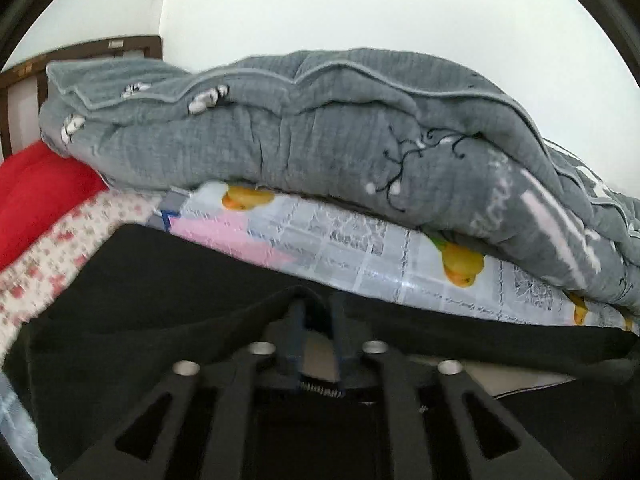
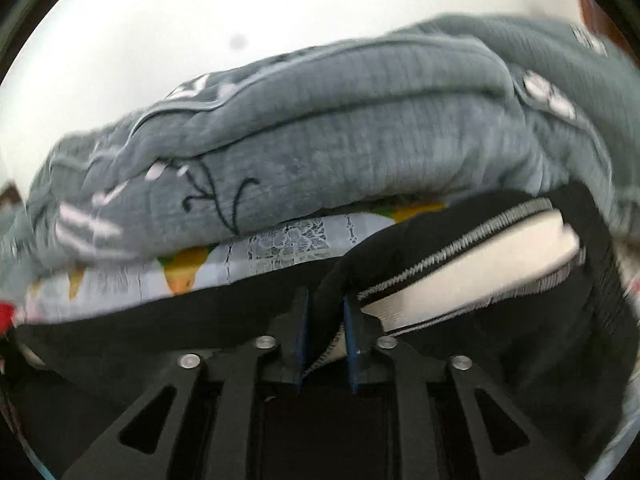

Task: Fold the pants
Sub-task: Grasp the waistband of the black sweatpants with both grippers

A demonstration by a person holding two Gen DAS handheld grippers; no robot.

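1. The left hand-held gripper (image 1: 319,312) pinches a raised fold of the black pants (image 1: 168,280), its jaws drawn narrow on the cloth.
2. The right hand-held gripper (image 2: 325,320) clamps the pants' edge beside the white zipper pocket (image 2: 472,268).
3. The pants lie across the bed (image 1: 340,240), near the edge under a heaped grey quilt (image 1: 280,132).

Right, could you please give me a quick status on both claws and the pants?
Left claw shut on black pants. Right claw shut on pants near the white lining. Pants partly lifted. Grey quilt piled just ahead.
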